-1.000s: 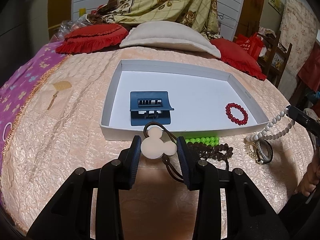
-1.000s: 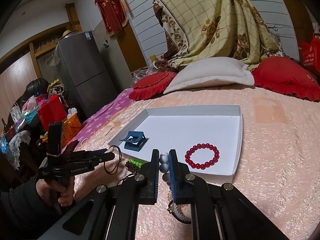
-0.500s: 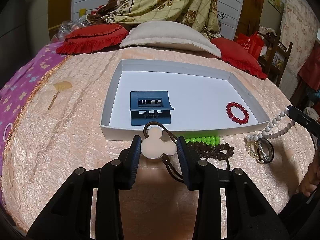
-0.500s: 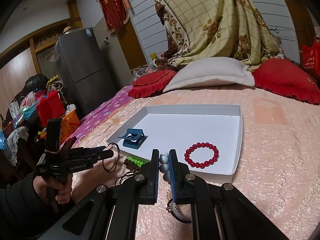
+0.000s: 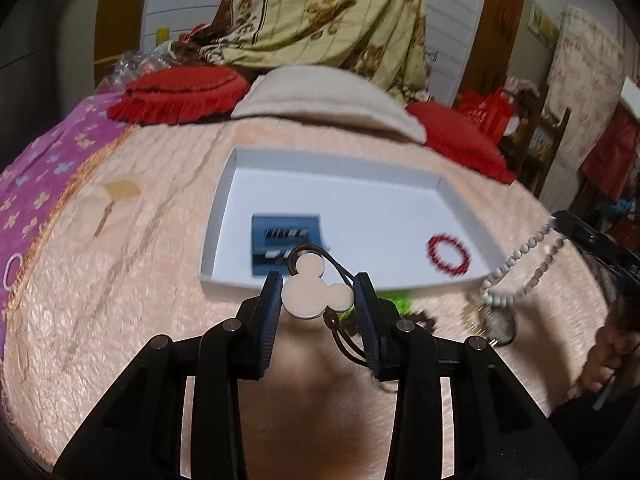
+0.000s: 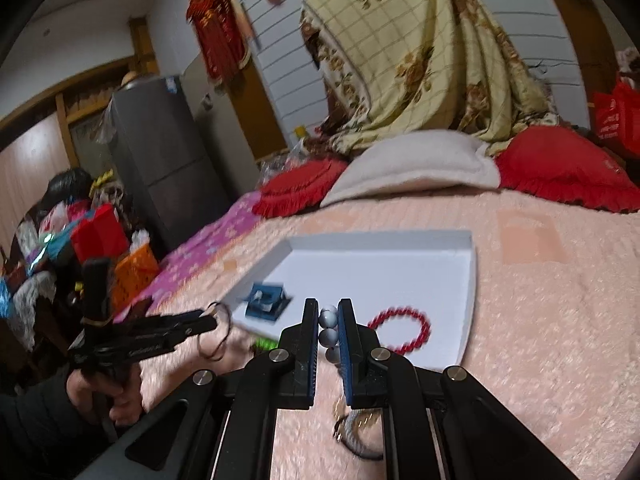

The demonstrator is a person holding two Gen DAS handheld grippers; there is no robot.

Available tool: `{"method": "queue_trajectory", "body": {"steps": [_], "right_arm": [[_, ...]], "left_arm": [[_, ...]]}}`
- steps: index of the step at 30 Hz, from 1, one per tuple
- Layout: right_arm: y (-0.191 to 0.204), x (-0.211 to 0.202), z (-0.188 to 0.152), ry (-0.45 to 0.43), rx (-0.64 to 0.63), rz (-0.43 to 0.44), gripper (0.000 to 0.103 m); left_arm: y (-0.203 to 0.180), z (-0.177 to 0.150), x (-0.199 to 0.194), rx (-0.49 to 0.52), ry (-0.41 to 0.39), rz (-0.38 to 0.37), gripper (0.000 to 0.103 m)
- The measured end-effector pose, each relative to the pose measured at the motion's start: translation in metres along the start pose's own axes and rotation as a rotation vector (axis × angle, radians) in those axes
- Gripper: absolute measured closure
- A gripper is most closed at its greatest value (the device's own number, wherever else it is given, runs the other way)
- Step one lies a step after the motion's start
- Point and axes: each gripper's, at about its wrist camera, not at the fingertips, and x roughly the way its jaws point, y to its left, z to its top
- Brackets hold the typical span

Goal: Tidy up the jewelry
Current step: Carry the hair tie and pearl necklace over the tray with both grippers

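White mouse-head charm (image 5: 316, 293) clamped in left gripper (image 5: 316, 300) jaws, white bead strand (image 6: 329, 334) in right gripper (image 6: 329, 330): clear the shallow white tray (image 5: 224, 216) rim before releasing.

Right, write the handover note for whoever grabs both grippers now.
Left gripper: shut on the mouse-head charm, its brown cord hanging, held just short of the tray's near wall.
Right gripper: shut on the white bead string, which hangs beside the tray.
Done: blue hair clip and red bead bracelet lie in the white tray.
Left: put both held pieces in the tray, then the green beads, the dark bead strand and the bangle on the bedspread.
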Motion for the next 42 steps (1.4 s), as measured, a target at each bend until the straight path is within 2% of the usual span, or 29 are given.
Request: {"method": "queue_trajectory", "body": {"steps": [7,12,15,18,20,23,29,33,37,42], "right_arm": [[-0.004,0.01,0.045,-0.049,-0.005,-0.031,0.094],[-0.008,0.036,0.081,-0.06,0.006,-0.06,0.094],[-0.019,0.06,0.094,-0.042,0.047,-0.098,0.094],[-0.036,0.08,0.092,-0.031,0.093,-0.108,0.094],[-0.049,0.096,0.087,0.009,0.134,-0.107,0.094],[-0.062,0.12,0.084,0.07,0.174,-0.088,0.094],[-0.063,0.127,0.085,0.051,0.208,-0.061,0.094],[-0.073,0.14,0.075,0.107,0.221,-0.127,0.094],[-0.097,0.153,0.057,0.205,0.266,-0.253,0.094],[-0.115,0.157,0.044,0.284,0.293,-0.293,0.094]], "left_arm": [[-0.008,0.054,0.017,-0.003,-0.024,-0.014,0.068],[-0.012,0.096,0.06,-0.015,-0.019,-0.009,0.068],[-0.007,0.102,0.094,-0.034,0.021,0.005,0.068],[0.003,0.096,0.119,-0.059,0.056,0.026,0.068],[0.011,0.094,0.134,-0.102,0.104,0.05,0.068],[0.016,0.093,0.138,-0.086,0.113,0.101,0.068],[0.028,0.091,0.14,-0.118,0.129,0.124,0.068],[0.029,0.084,0.152,-0.111,0.193,0.149,0.068],[0.033,0.081,0.156,-0.123,0.221,0.178,0.068],[0.036,0.079,0.156,-0.131,0.227,0.197,0.068]]}}
